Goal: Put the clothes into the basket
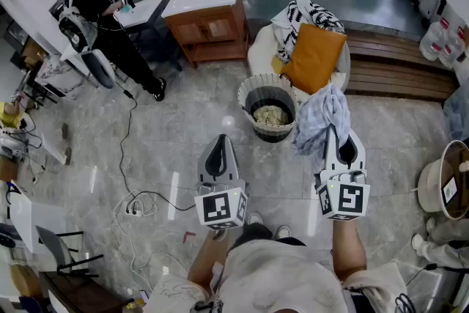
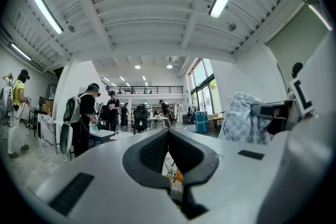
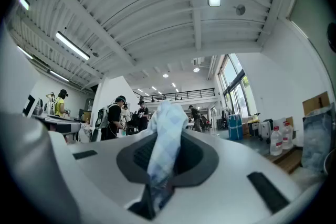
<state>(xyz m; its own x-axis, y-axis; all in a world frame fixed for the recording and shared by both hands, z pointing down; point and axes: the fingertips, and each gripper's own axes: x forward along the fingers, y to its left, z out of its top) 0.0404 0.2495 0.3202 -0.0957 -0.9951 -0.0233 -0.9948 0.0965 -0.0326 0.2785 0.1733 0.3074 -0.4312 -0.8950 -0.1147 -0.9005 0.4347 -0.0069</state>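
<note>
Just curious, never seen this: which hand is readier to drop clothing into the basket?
Right. The right gripper holds the checked cloth beside the basket; the left gripper is shut and empty.

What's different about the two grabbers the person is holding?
The right gripper is clamped on a pale blue checked cloth. The left gripper is shut with nothing in it. In the head view, the right gripper is off to the right of the basket, and the left gripper is on the person's side of it. Both are grey, point forward and carry a cube with square markers.
</note>
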